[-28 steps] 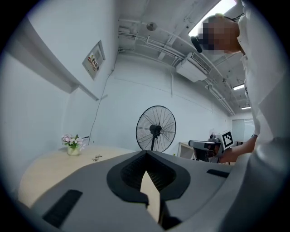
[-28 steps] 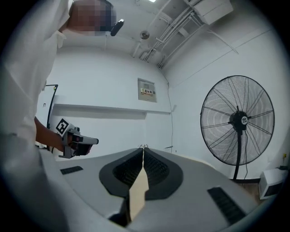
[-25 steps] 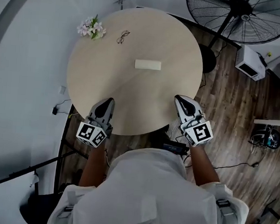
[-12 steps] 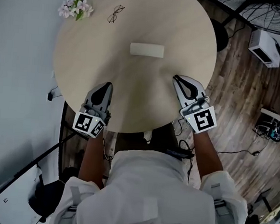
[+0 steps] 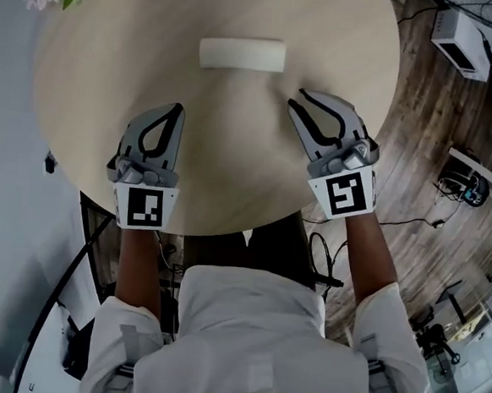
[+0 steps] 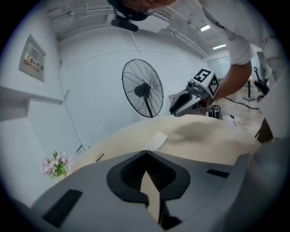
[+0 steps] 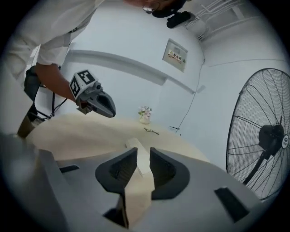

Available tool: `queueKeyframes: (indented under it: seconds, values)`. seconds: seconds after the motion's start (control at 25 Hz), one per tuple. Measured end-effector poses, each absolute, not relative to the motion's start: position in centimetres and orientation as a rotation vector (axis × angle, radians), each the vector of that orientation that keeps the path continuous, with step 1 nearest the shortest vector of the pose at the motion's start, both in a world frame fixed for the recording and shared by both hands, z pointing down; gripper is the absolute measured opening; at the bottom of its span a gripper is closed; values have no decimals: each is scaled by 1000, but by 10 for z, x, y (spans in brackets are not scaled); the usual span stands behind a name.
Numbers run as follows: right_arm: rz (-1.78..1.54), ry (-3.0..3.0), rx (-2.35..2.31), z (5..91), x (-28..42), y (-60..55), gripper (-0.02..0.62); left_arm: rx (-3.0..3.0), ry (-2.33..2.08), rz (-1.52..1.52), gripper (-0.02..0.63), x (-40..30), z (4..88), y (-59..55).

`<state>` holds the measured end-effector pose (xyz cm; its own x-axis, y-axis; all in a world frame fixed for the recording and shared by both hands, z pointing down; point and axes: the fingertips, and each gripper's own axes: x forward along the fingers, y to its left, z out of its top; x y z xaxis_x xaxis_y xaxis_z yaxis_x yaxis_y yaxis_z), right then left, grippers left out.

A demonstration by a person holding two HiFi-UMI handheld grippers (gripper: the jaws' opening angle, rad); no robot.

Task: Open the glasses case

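Glasses case — likely light, rigid, slick; pinch lid seam, brace one end. Left gripper tips together, right gripper slightly parted — both empty, short of case.

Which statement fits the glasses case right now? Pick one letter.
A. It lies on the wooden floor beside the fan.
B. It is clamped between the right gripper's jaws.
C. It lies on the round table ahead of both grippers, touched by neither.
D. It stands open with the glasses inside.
C: the glasses case lies closed on the round table, beyond the left gripper and the right gripper, clear of both.
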<state>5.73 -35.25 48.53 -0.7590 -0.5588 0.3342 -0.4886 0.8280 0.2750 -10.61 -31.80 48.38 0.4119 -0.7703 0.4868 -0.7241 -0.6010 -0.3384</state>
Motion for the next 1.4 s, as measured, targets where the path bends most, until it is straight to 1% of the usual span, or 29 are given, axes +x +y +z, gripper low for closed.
queueKeyframes:
  seconds: [0.12, 0.36, 0.52, 0.84, 1.04, 1.4]
  values:
    - [-306, -2484, 742, 516, 48, -361, 91, -2518, 1235, -998, 12, -103, 498, -329]
    - [-490, -2248, 630, 566, 37, -372, 91, -2644, 1247, -849, 12, -96, 513, -348]
    - [-578, -2139, 611, 584, 35, -379, 91, -2696, 1278, -759, 12, -92, 516, -359]
    - [-684, -2017, 563, 592, 23, -370, 91, -2742, 1308, -683, 12, -104, 514, -352]
    - [-711, -2008, 566, 589, 26, -391, 86, -2778, 1317, -655, 12, -105, 506, -371]
    - [-690, -2054, 547, 589, 24, -389, 78, -2816, 1290, -619, 12, -100, 515, -371]
